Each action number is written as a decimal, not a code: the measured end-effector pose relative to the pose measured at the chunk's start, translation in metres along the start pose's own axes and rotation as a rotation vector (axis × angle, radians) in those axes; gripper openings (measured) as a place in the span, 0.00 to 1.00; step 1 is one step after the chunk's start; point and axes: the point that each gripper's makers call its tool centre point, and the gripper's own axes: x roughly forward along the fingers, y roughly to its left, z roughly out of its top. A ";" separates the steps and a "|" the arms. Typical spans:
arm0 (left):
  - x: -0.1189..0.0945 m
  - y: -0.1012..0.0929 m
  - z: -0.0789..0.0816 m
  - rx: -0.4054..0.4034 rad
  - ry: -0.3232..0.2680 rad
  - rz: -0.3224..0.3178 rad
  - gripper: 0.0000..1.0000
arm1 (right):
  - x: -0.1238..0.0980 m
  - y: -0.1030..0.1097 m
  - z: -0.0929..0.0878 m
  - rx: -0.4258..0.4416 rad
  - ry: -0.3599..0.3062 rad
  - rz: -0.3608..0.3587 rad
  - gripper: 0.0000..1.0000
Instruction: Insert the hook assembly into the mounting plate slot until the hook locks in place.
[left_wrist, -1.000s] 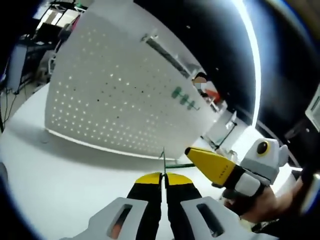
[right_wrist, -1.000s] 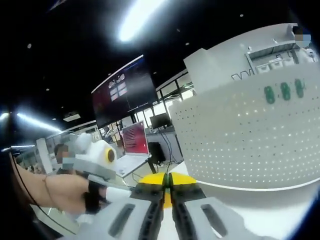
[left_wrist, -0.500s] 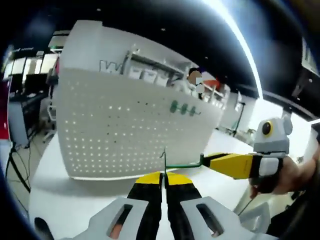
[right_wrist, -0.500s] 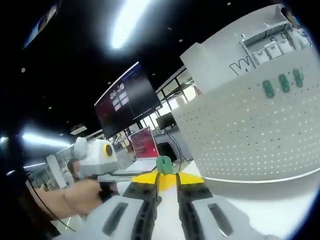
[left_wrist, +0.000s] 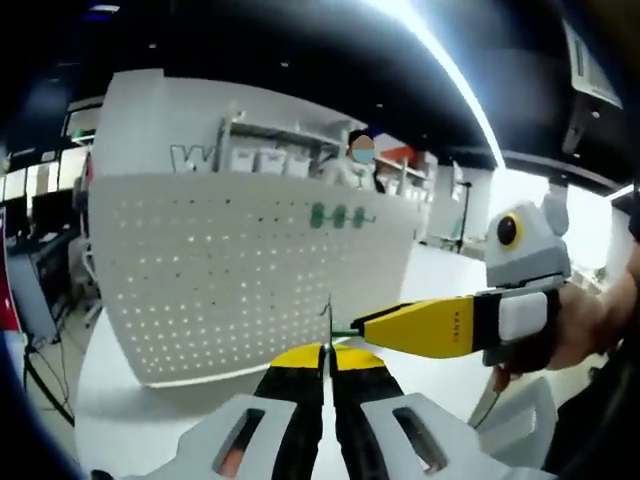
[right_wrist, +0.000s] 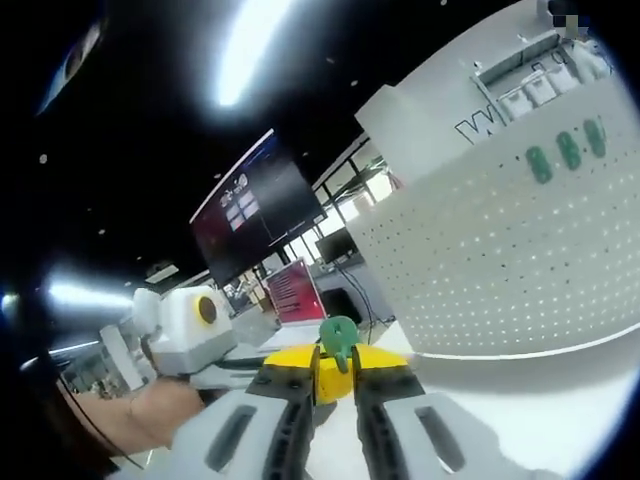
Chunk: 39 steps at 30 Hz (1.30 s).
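Tabletop (left_wrist: 150, 410), white, carries the perforated mounting plate (left_wrist: 230, 280) upright at frame centre; dark ceiling with light strips above, a monitor (right_wrist: 255, 225) at centre left of the right gripper view. Left gripper (left_wrist: 327, 355) is clamped on a thin wire of the green hook assembly (right_wrist: 338, 335). Right gripper (right_wrist: 333, 372) grips its green end. Versus 0.5 s ago, the right gripper's yellow jaws sit closer to the left's tips.

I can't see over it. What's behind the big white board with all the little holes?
Behind the white board stands a white wall with shelves of boxes and a person's head above it. The board covers everything lower down.
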 end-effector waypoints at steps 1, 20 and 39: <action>0.000 -0.002 0.000 0.009 0.001 -0.005 0.01 | 0.000 0.000 0.000 0.000 0.000 0.000 0.10; 0.006 -0.010 0.002 0.011 0.010 -0.022 0.02 | -0.002 -0.014 0.001 0.028 -0.046 -0.071 0.00; 0.005 -0.013 -0.015 -0.098 -0.036 -0.035 0.76 | -0.008 -0.024 -0.003 -0.075 0.028 -0.052 0.00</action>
